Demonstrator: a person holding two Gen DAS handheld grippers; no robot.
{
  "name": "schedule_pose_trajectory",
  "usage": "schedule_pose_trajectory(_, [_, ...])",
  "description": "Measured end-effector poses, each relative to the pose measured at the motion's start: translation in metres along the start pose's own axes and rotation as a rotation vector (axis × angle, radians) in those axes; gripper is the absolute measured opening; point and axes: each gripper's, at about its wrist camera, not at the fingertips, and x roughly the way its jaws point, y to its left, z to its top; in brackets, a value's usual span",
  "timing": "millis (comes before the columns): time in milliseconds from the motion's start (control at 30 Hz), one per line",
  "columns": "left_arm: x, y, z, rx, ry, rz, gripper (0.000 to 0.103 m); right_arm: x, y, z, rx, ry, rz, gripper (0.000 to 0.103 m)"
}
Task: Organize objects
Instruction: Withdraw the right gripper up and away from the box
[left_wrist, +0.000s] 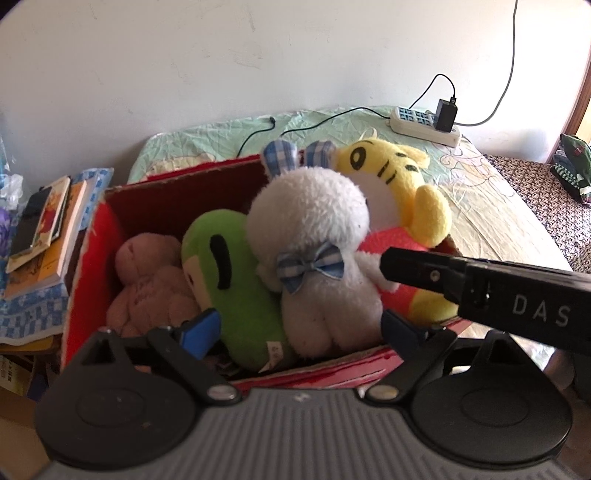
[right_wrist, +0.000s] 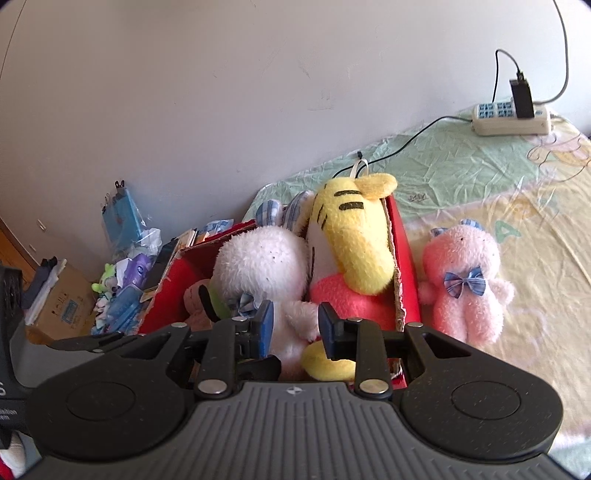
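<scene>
A red cardboard box (left_wrist: 92, 240) is sitting on the bed (right_wrist: 480, 177), packed with plush toys: a fluffy white bunny (left_wrist: 317, 258) wearing a blue checked bow, a yellow tiger (left_wrist: 402, 184) in a pink outfit, a green frog (left_wrist: 229, 273) and a tan bear (left_wrist: 147, 280). A pink bunny (right_wrist: 465, 280) is lying on the bed just beside the box. The left gripper (left_wrist: 299, 325) is hovering with fingers spread over the box; the right gripper (right_wrist: 295, 325) is holding its fingers apart around the white bunny's arm. "DAS" is showing on the right gripper's body.
</scene>
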Motion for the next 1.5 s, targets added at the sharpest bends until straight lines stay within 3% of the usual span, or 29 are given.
schedule_pose_trajectory(667, [-0.037, -0.001, -0.017, -0.012, 0.015, 0.008, 0.094, -0.028, 0.021, -0.016, -0.035, -0.013, -0.022, 0.03])
schedule_pose_trajectory(1500, [-0.002, -0.026, -0.047, 0.024, 0.165, -0.005, 0.095, -0.037, 0.004, -0.043, 0.026, 0.073, -0.053, 0.031])
